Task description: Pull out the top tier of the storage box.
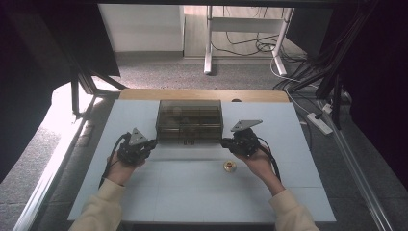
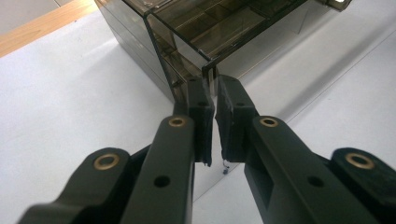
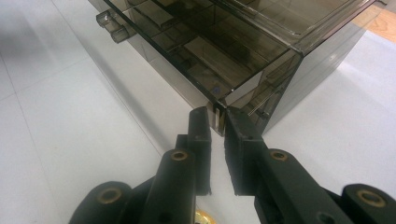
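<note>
Left gripper point(image 1: 150, 143) and right gripper point(image 1: 226, 142) each pinch a front corner tab of the smoked plastic box point(image 1: 189, 120), jaws pressed together.

The box point(image 1: 189, 120) stands at the far middle of the table point(image 1: 159, 192); the small round object point(image 1: 230, 166) lies before it, toward the right.

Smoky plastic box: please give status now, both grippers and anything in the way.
Left gripper shut on smoky plastic box, its front left corner. Right gripper shut on its front right corner. Small gold round thing lies on table, apart from box.
</note>
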Motion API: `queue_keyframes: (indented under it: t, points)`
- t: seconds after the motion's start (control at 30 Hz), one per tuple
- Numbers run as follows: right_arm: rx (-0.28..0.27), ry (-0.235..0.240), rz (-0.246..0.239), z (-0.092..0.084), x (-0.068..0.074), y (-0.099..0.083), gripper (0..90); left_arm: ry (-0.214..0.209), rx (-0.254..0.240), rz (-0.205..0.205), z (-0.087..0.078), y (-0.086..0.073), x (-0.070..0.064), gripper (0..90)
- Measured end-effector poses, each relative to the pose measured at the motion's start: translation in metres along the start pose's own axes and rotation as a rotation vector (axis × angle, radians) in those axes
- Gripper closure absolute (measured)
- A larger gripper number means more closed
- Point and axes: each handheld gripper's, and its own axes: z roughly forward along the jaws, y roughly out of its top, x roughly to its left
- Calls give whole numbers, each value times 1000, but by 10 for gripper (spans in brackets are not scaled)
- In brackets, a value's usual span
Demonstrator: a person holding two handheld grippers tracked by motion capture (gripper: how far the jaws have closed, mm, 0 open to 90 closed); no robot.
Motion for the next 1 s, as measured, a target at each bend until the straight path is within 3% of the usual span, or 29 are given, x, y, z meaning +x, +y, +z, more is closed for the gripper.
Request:
queue_keyframes:
  t: [1.0]
  points:
    - [7, -4, -22, -3, 7, -4, 812, 9, 5, 13, -4, -4, -6, 833]
